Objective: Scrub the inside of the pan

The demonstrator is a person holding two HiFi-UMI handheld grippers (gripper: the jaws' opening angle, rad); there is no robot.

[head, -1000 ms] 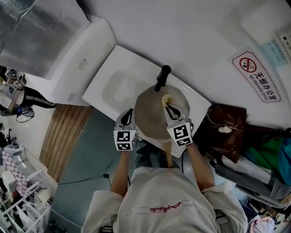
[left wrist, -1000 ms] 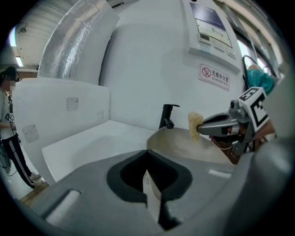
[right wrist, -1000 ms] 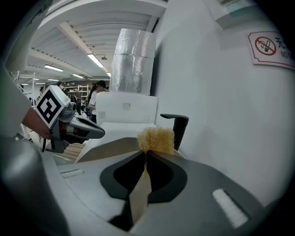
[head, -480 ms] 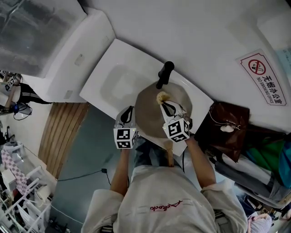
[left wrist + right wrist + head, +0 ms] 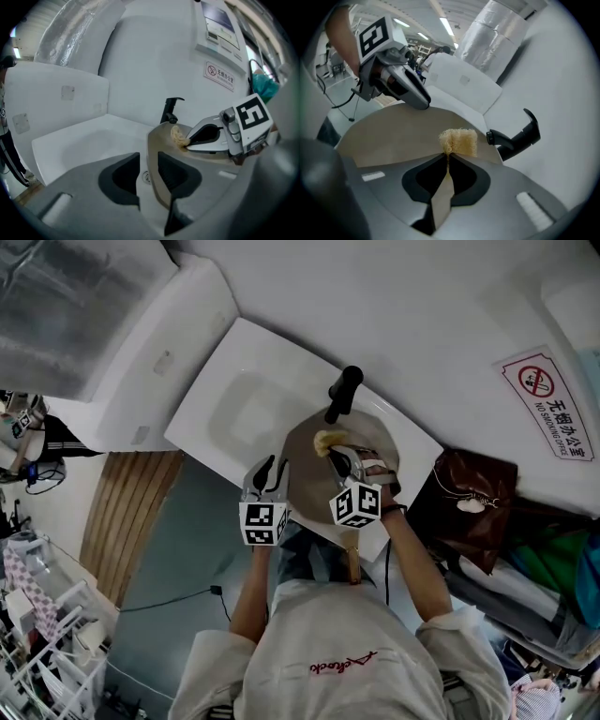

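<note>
round matte tan pan (image 5: 314,486) with a black handle (image 5: 343,395) sits over the white sink (image 5: 225,381) at centre of the head view, holding only a frayed yellow scrubber (image 5: 326,439) at its upper inner edge. right tool (image 5: 343,461) is pinched tight on the scrubber. left tool (image 5: 267,471) has just been opening, spread with the pan rim between, not pressing.

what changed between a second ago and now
The left gripper has just opened its jaws, letting go of the rim of the pan, which still stands between them. The right gripper, shut on the sponge, rolled and slid it leftward in the head view. The pan and faucet stayed put.
</note>
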